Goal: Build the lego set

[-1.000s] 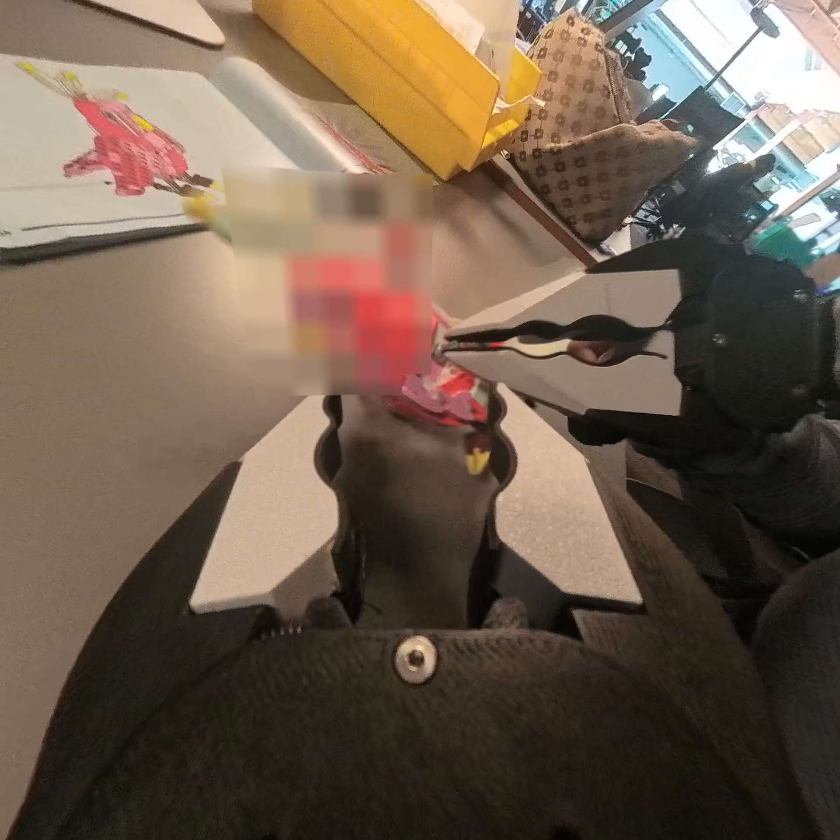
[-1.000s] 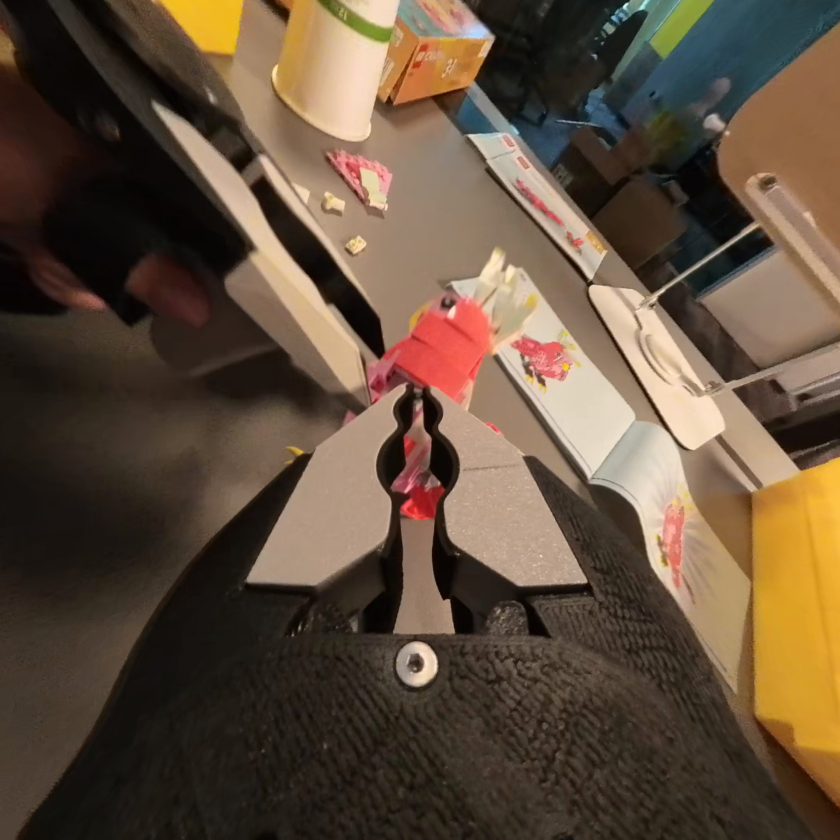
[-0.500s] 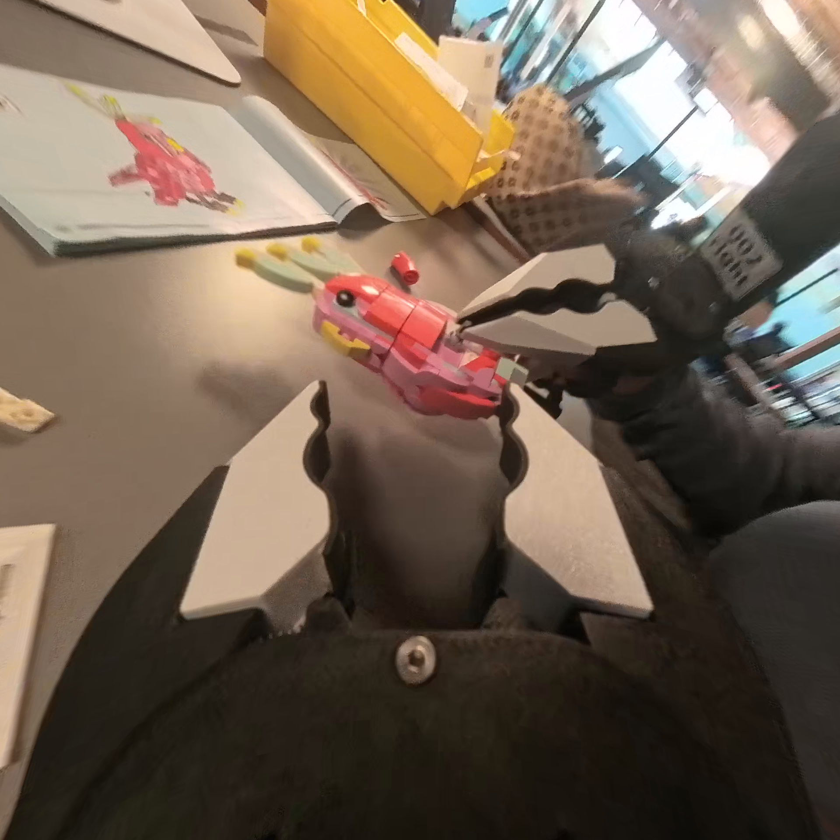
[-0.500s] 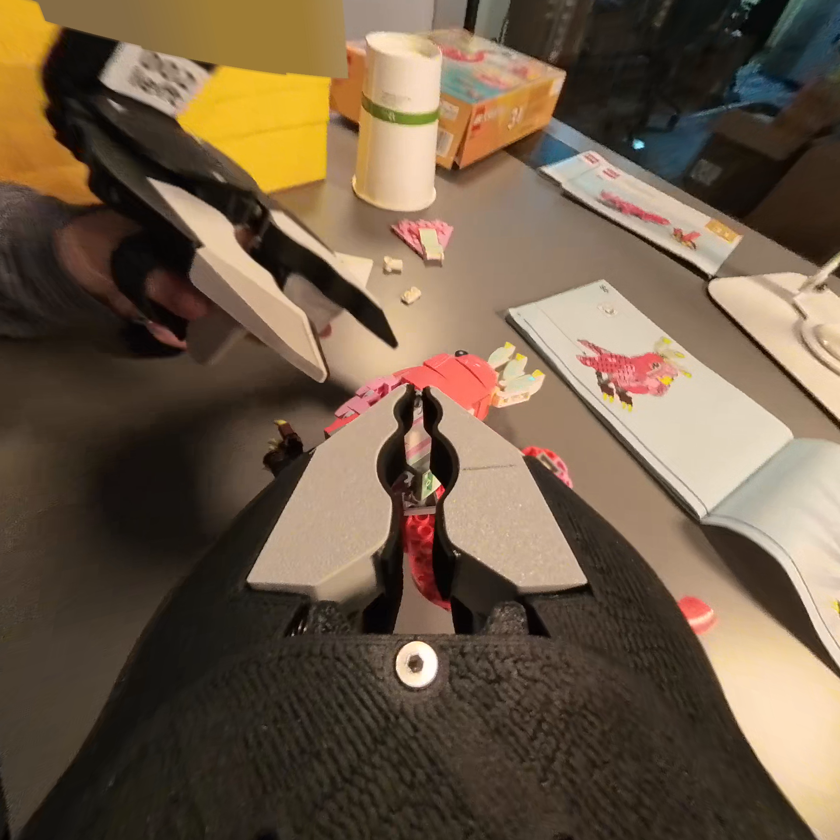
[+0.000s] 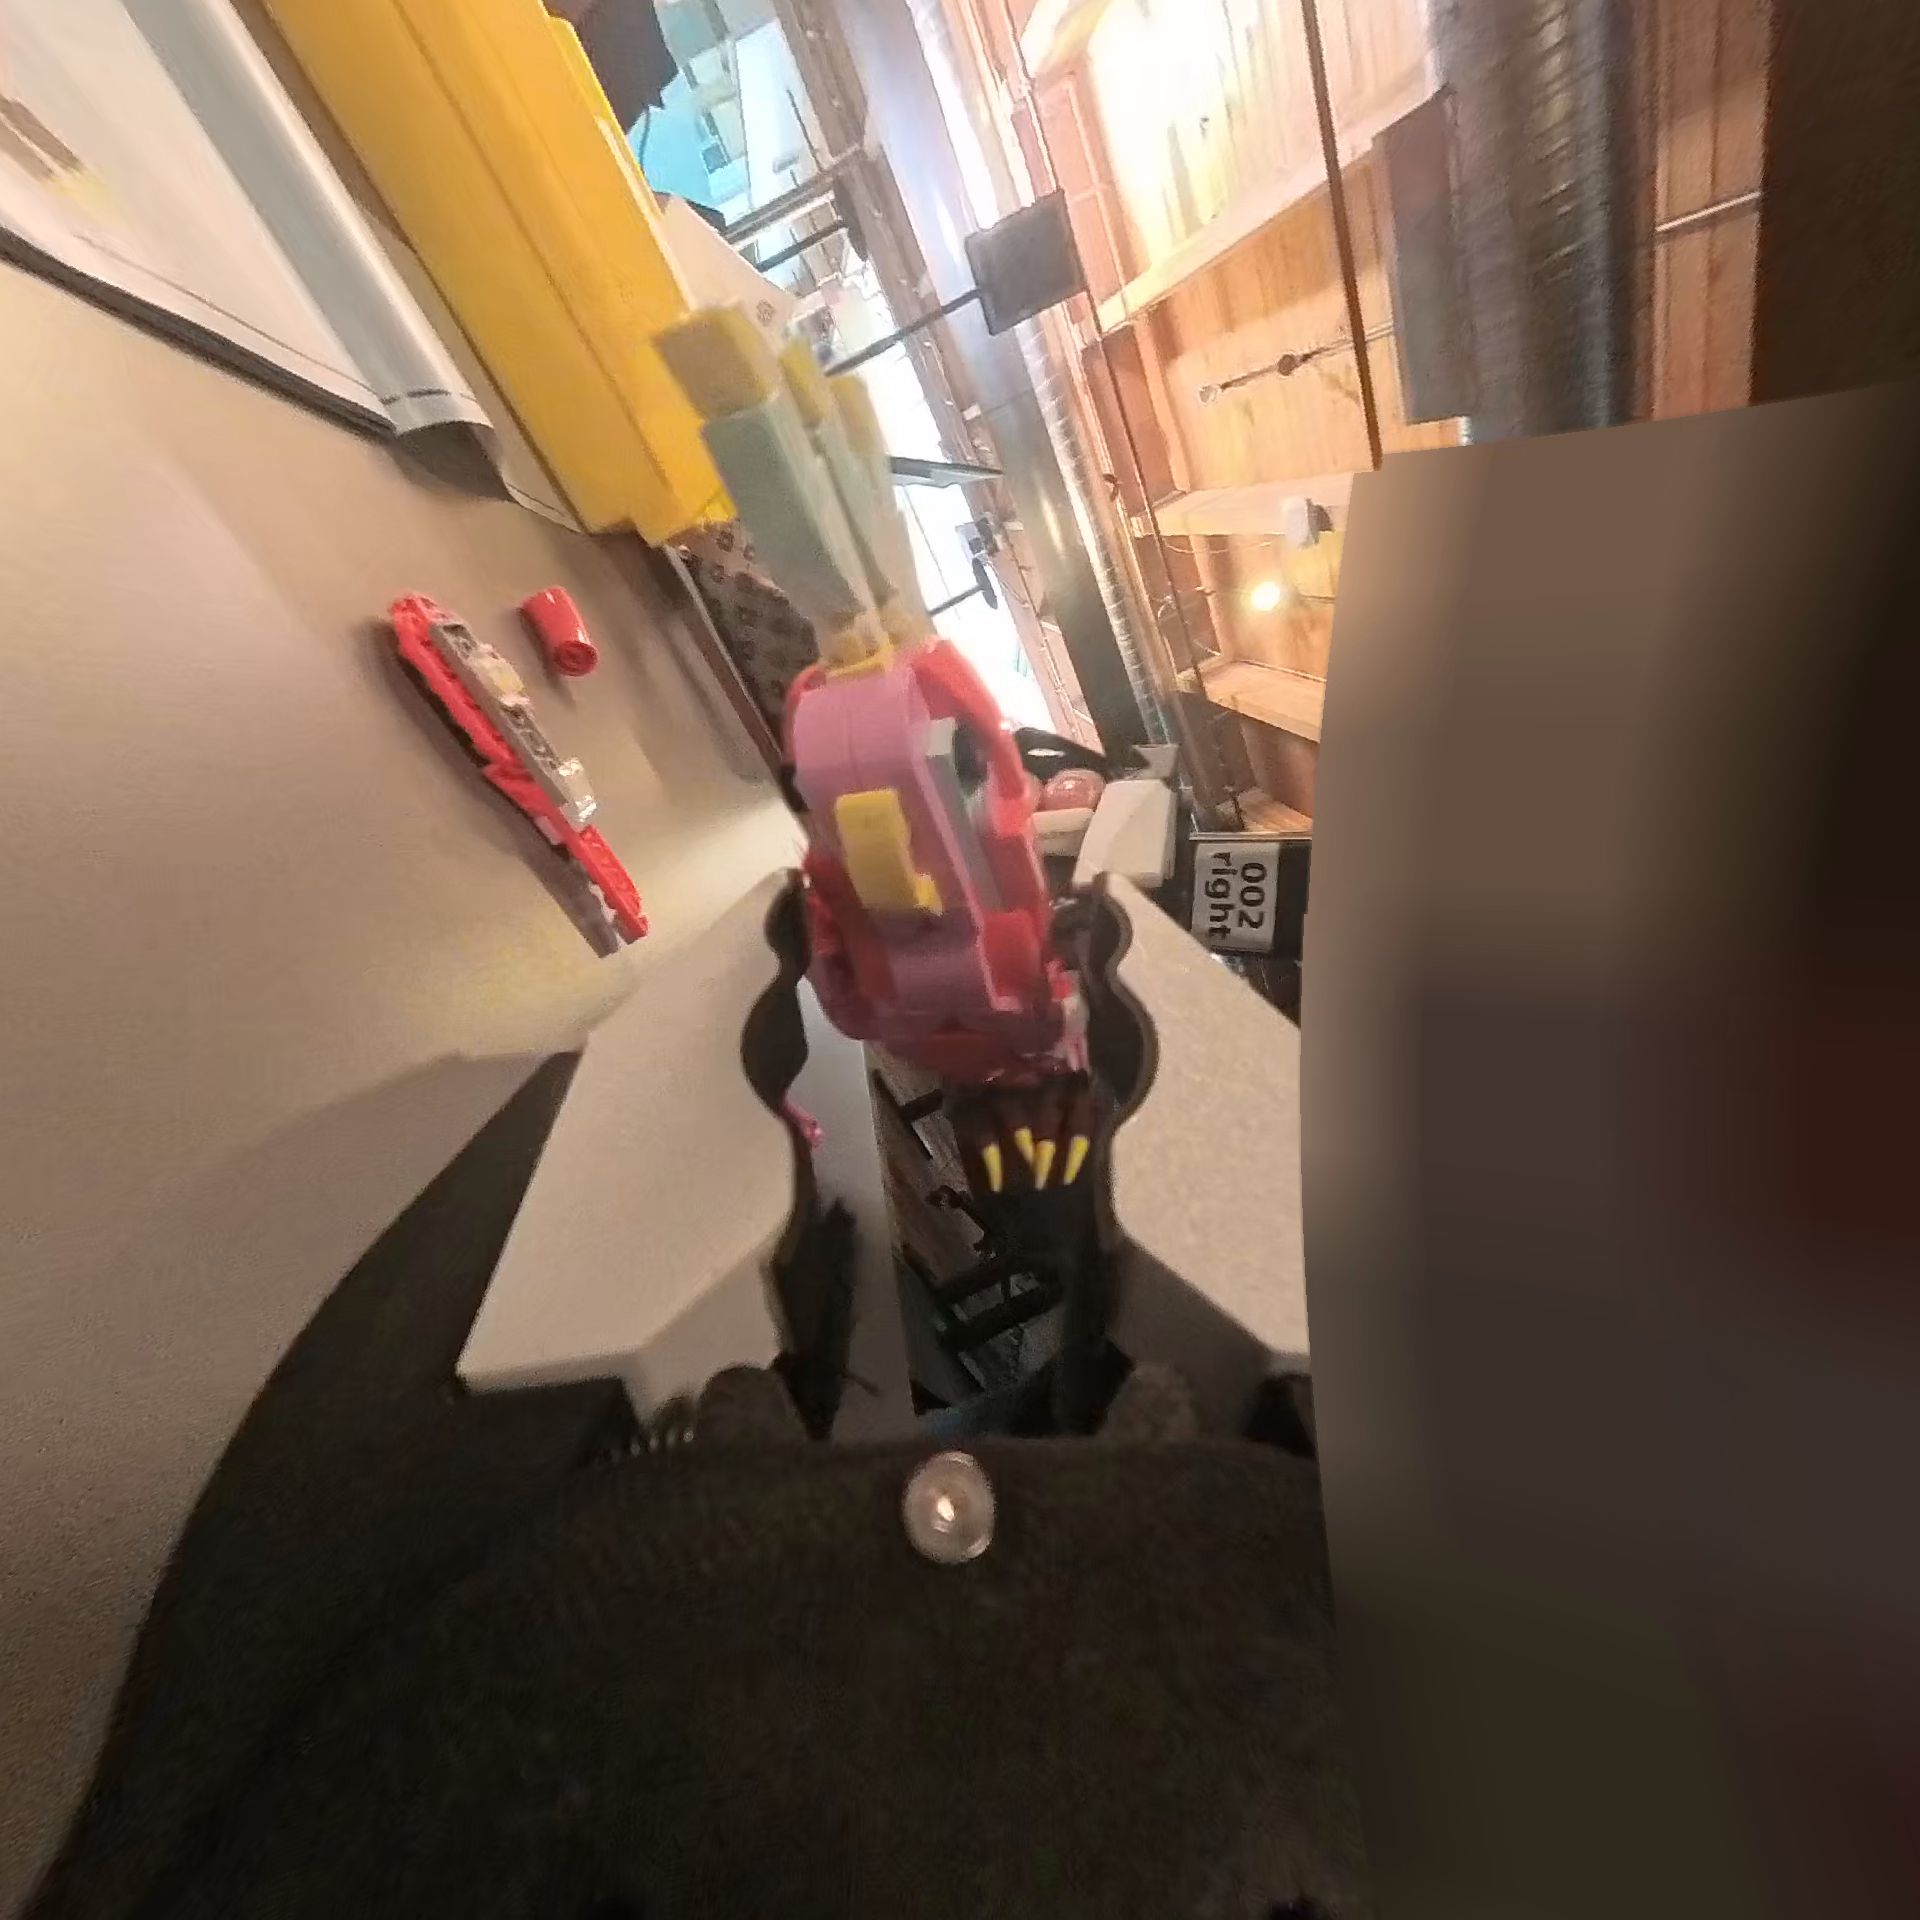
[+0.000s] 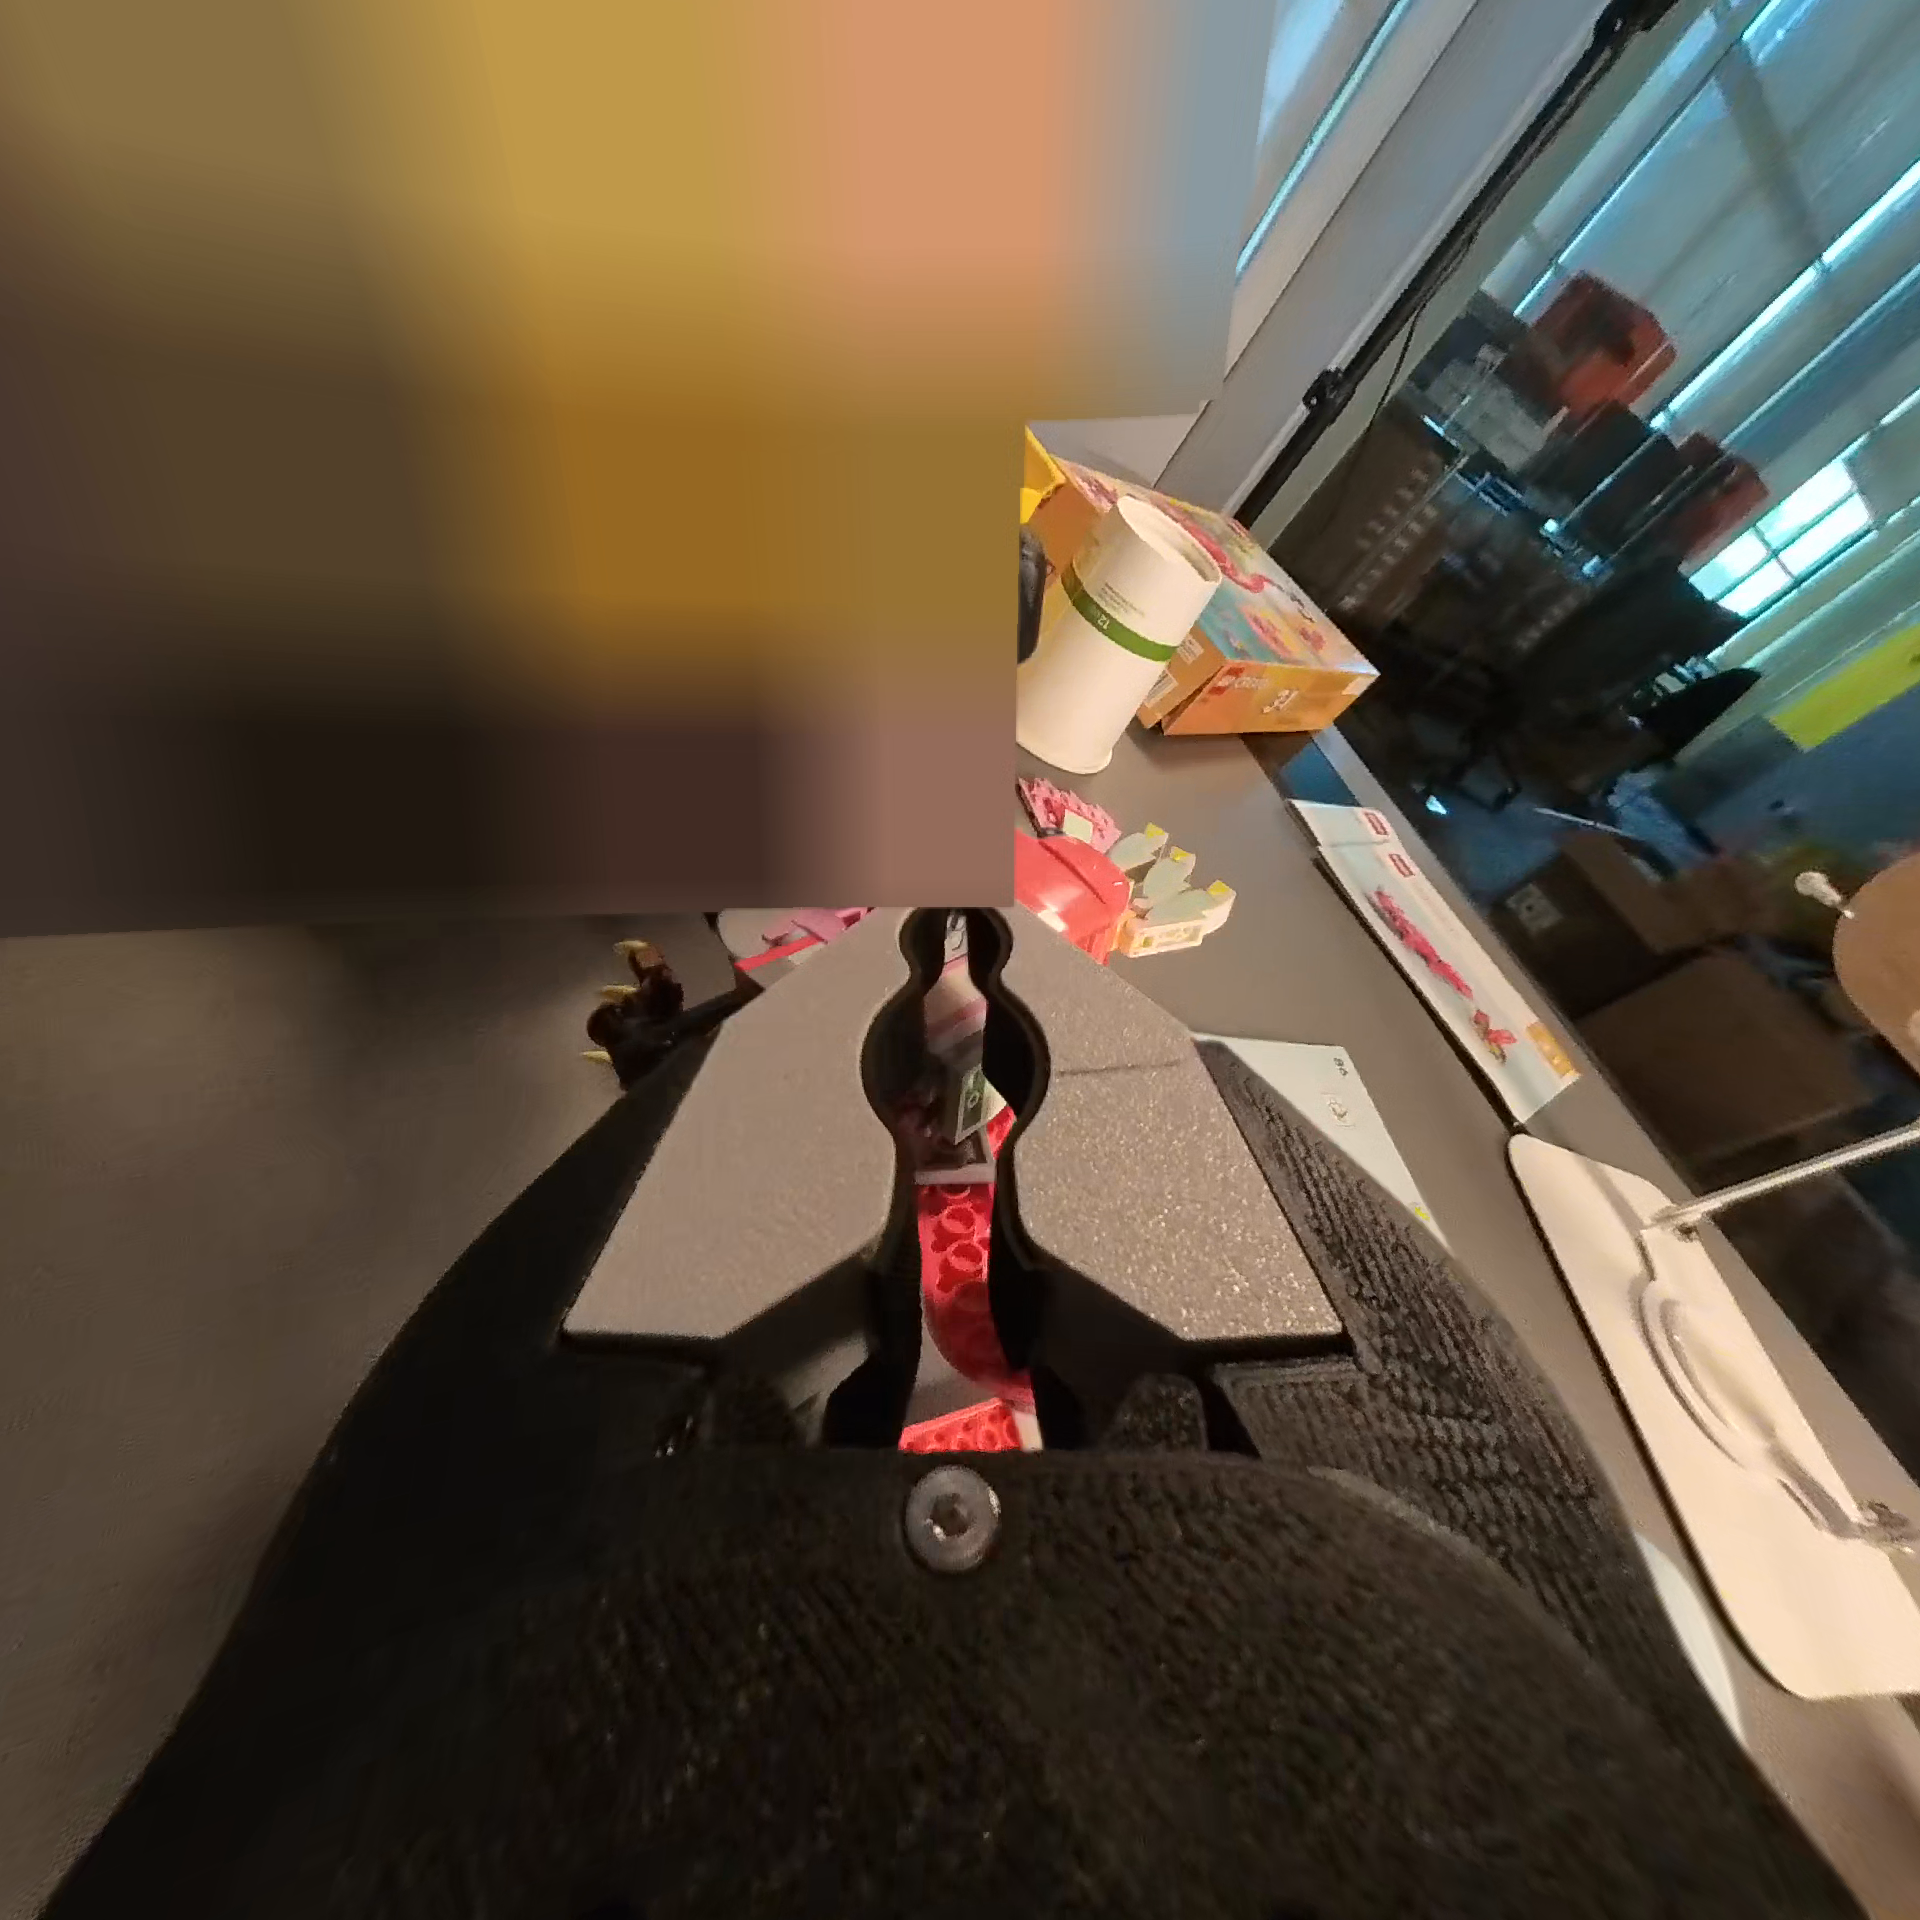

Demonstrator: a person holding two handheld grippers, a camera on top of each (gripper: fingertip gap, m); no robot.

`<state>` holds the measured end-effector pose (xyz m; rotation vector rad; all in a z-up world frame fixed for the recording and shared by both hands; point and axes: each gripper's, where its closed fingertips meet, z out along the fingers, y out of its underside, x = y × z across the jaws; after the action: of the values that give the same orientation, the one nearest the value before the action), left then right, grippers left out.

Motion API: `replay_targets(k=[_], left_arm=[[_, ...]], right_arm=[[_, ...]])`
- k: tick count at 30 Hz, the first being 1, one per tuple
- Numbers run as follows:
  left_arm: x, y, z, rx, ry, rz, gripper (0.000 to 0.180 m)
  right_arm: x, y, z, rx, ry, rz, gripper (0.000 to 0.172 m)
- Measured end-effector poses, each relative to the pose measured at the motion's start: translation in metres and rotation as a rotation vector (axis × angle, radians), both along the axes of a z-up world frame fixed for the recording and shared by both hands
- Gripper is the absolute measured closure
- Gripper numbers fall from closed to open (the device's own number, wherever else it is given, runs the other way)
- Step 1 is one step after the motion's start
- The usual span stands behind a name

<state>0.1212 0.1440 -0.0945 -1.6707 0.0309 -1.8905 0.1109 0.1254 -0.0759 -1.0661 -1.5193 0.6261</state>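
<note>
A red and pink brick bird [image 5: 914, 831] with a pale green and yellow crest [image 5: 790, 488] sits between my left gripper's [image 5: 945, 894] fingertips, and both pads close against its body. Its dark foot with yellow claws [image 5: 1039, 1153] hangs below. My right gripper [image 6: 956, 925] is shut on a thin pink and white plate [image 6: 956, 1023] at the bird's rear. The bird's red head [image 6: 1070, 883], crest [image 6: 1169, 899] and clawed foot [image 6: 634, 1013] show beyond it. A finger of the right gripper [image 5: 1127, 842] shows behind the bird in the left wrist view.
A red flat brick piece [image 5: 509, 758] and a small red cylinder [image 5: 561, 629] lie on the grey table near a yellow bin [image 5: 499, 260]. A white paper cup [image 6: 1112, 634], an orange box [image 6: 1268, 665], a booklet [image 6: 1434, 935] and a white lamp base [image 6: 1714, 1403] stand to the right. The tips of both grippers are at nearly the same place.
My left gripper has moved in around the bird and narrowed its jaws onto the body. The right gripper has stayed shut on the rear plate. Both views have tilted.
</note>
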Motion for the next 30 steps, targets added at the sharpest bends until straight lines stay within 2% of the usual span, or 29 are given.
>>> replay_targets(k=[1, 2, 3, 11, 13, 17, 24, 27, 30], left_arm=[[-0.001, 0.002, -0.001, 0.001, 0.007, 0.013, 0.135], [-0.001, 0.002, -0.001, 0.012, 0.016, 0.026, 0.131], [-0.001, 0.003, -0.001, 0.031, 0.039, 0.042, 0.138], [-0.015, 0.020, -0.010, 0.175, 0.295, 0.269, 0.140], [-0.019, 0.023, -0.011, 0.212, 0.360, 0.322, 0.141], [-0.025, 0.027, -0.013, 0.272, 0.467, 0.405, 0.143], [-0.030, 0.032, -0.021, 0.308, 0.613, 0.466, 0.144], [-0.028, 0.031, -0.021, 0.322, 0.629, 0.467, 0.144], [-0.028, 0.030, -0.021, 0.341, 0.651, 0.476, 0.144]], right_arm=[[0.001, 0.000, 0.002, -0.005, 0.006, -0.005, 0.171], [0.002, 0.000, 0.002, -0.012, 0.007, -0.010, 0.171], [0.003, 0.001, 0.001, -0.013, 0.004, -0.019, 0.171], [0.000, 0.017, -0.015, 0.017, -0.063, -0.213, 0.171], [-0.001, 0.022, -0.019, -0.008, -0.061, -0.273, 0.170], [-0.002, 0.031, -0.021, -0.132, -0.014, -0.349, 0.158], [-0.006, 0.027, -0.026, -0.342, -0.005, -0.331, 0.158], [-0.004, 0.033, -0.036, -0.355, -0.046, -0.378, 0.158], [-0.005, 0.032, -0.041, -0.357, -0.057, -0.389, 0.170]])
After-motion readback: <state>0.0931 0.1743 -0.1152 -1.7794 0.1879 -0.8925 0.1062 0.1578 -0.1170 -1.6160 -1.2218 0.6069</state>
